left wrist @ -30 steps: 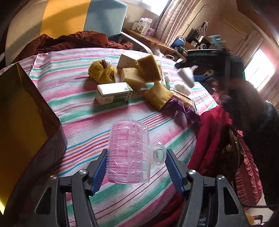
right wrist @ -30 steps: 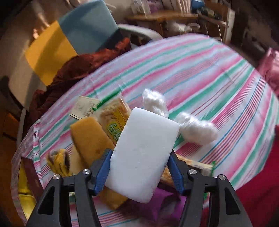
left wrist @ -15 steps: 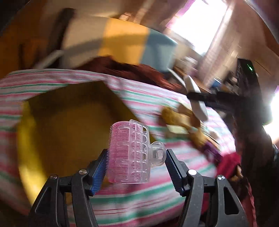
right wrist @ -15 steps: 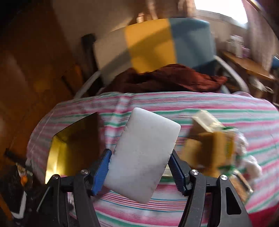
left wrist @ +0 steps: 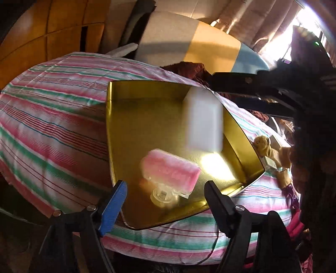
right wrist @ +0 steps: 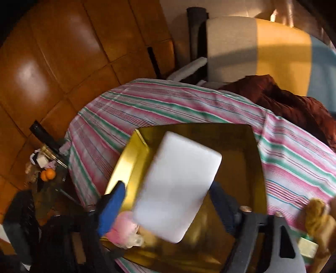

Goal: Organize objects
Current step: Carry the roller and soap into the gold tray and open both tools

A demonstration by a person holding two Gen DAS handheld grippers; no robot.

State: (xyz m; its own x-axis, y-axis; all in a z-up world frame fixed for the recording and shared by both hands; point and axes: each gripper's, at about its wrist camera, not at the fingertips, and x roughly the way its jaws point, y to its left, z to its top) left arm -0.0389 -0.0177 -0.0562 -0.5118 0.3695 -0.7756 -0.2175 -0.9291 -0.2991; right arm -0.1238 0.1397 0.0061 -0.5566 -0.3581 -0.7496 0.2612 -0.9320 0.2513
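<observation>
As jaws part, roller (left wrist: 170,171), sponge (right wrist: 178,187) over box (left wrist: 130,130)

A table covered with a pink, green and white striped cloth (left wrist: 52,117) carries a shallow gold tray (left wrist: 147,126). Beyond the tray's right corner lie yellow-brown plush items (left wrist: 262,145) and a small box (left wrist: 271,162). Dark red fabric (right wrist: 294,107) rests on the far edge.

A lived-in home is indicated by a striped tablecloth (left wrist: 52,117), a colour-blocked armchair (right wrist: 262,52), curtains (left wrist: 241,19) and wood panelling (right wrist: 63,52).
</observation>
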